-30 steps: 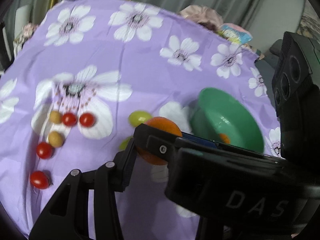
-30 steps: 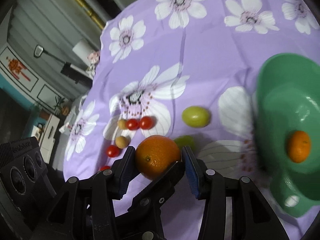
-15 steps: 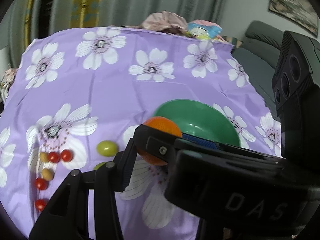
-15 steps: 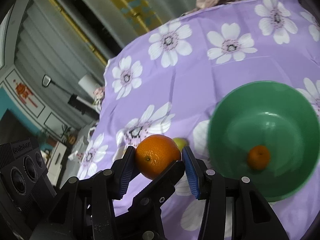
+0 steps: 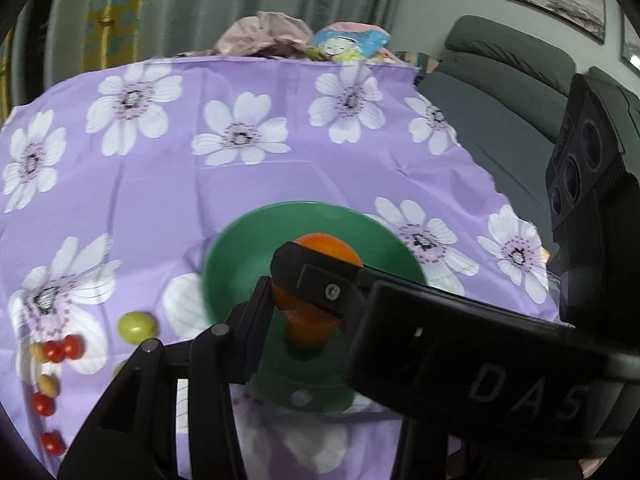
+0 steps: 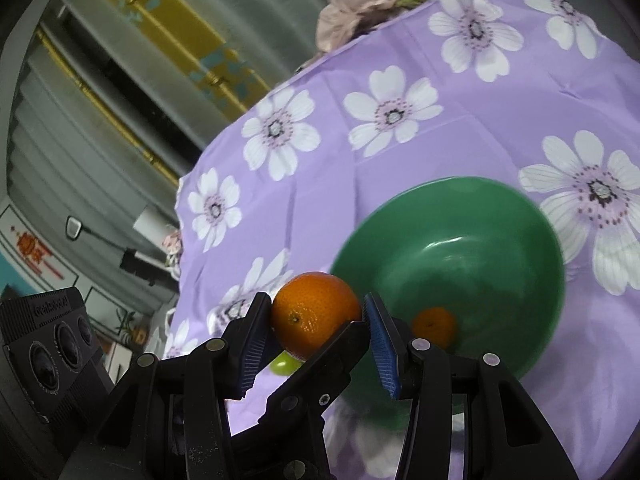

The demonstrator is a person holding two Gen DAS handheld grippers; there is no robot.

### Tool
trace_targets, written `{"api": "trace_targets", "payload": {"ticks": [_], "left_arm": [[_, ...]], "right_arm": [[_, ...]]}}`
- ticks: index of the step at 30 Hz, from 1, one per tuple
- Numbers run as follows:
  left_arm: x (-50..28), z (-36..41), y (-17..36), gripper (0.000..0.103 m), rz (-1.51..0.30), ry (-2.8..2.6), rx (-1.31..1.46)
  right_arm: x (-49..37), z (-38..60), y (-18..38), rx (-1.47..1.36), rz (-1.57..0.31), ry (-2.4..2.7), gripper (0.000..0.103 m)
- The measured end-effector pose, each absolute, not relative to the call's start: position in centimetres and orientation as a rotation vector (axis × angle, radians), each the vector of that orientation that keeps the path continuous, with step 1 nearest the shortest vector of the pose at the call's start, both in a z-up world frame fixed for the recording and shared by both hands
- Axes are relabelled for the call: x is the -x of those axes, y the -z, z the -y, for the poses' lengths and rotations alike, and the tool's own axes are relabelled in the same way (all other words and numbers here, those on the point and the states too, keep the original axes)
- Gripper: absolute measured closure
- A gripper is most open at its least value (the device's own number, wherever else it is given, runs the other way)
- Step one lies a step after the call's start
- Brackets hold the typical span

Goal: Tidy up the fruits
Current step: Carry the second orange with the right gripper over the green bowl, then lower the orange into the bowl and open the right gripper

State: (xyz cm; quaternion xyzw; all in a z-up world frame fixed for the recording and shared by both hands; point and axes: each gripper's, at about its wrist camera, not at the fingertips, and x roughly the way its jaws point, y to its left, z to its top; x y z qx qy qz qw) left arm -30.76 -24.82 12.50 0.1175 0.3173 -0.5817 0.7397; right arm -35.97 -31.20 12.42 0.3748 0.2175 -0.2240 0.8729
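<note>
A large orange (image 6: 316,312) hangs in the air, gripped between the blue pads (image 6: 252,344) of my right gripper (image 6: 316,320). My left gripper (image 5: 308,312) crosses it and clamps the same orange (image 5: 324,252); its one visible finger (image 5: 256,320) touches the fruit, while the other is hidden behind the right gripper's body. The orange hovers over the near left part of a green bowl (image 6: 460,184), whose rim (image 5: 248,240) also shows in the left wrist view. A smaller orange (image 6: 434,328) lies inside the bowl.
On the purple flowered cloth (image 5: 240,184), left of the bowl, lie a green fruit (image 5: 136,326), several red cherry tomatoes (image 5: 60,350) and small yellow fruits (image 5: 48,384). A grey sofa (image 5: 500,92) stands to the right, crumpled cloth and a bag (image 5: 348,40) at the far edge.
Both grippers have carried the orange together to the right and a little up, from above the loose small fruits to above the green bowl. Their grip is unchanged.
</note>
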Motion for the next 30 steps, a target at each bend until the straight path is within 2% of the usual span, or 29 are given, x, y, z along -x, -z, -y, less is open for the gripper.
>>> {"api": "trace_targets", "payload": {"ticks": [30], "left_arm": [[32.2, 31.4, -8.1, 0.059, -0.874, 1.456, -0.289]], "right_arm": [[39.6, 36.5, -8.9, -0.903, -0.539, 0.701, 0.053]]}}
